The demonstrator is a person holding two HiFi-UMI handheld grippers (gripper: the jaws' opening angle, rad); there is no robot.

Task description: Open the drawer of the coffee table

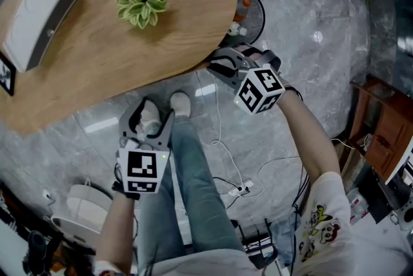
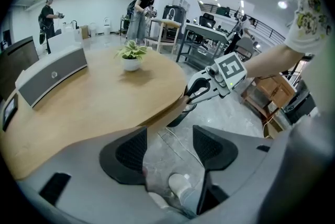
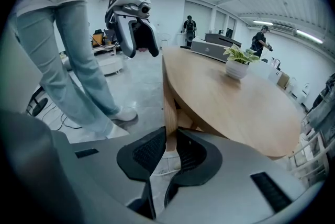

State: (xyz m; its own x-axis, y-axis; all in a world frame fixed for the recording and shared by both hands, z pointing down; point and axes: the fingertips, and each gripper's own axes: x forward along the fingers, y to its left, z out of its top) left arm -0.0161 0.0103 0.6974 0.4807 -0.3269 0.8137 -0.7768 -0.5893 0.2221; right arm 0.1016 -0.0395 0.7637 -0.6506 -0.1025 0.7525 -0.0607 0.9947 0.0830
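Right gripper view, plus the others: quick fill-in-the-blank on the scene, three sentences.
1. The right gripper has its jaws shut on a ___ panel at the edge of the coffee table.
2. The left gripper has its jaws ___, holding nothing.
3. A potted ___ stands on the coffee table.
Missing words: wooden; open; plant.

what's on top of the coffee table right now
A small potted plant and a white-and-grey box sit on the wooden top; a dark framed thing is cut off at the picture's left edge. Anything under the box is covered.
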